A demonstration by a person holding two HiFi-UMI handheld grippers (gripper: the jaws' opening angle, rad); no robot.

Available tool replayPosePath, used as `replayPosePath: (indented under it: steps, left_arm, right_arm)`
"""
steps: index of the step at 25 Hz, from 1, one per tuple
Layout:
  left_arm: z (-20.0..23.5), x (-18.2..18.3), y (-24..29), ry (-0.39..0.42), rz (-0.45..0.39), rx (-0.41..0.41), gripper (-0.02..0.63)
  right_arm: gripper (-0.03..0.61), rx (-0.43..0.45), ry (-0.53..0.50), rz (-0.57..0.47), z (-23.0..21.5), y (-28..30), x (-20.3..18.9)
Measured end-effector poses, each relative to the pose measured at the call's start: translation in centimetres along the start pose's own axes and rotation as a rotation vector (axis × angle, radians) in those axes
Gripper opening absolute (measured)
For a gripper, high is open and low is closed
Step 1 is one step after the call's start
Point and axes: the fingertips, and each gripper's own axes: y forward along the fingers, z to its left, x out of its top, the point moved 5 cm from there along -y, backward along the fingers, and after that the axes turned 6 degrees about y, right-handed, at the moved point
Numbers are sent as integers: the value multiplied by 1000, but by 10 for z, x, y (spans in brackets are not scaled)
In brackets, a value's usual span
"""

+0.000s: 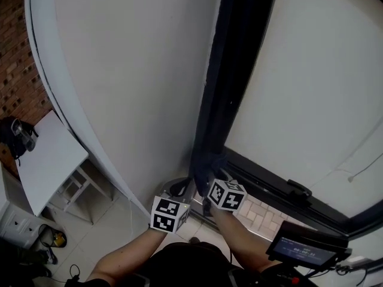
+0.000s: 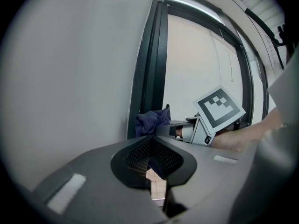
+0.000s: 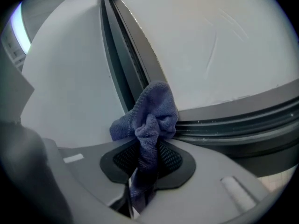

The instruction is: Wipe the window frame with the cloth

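So, left gripper: jaws together with nothing in them, just a sliver of floor tile showing through lower down. It sits just beside the other gripper, on the wall side, low down.
Right gripper: clamped on the cloth, with a tail of it hanging down between the jaws.
Arms: both reach forward from the bottom of the head view, marker cubes side by side.
Screen: small lit display at the lower right of the head view, close to the body.
Cloth: blue, bunched into a lump, sticking out past the jaw tips into the bottom corner of the frame. Looks pressed against it, but it's too dark in the head view to swear to that.
Frame: dark; the upright meets the bottom rail right where the cloth is.
Glass: pale and blank, to the right of the upright.
Wall: plain white, left of the upright.
Table: white, off to the left, well apart from the grippers.
Brick wall: behind the table at the far left edge.
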Motion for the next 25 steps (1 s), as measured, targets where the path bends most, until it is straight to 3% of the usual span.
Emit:
replayPosePath:
  steps: [6,25]
  left_arm:
    - [-4,9,4,-22,-10,-10,0]
    - [-13,77,-14,-8,-159,-49,0]
  right_arm:
    - [83,38,26,-34,12,-9,25]
    - [83,116,28,-200,65,-47,124]
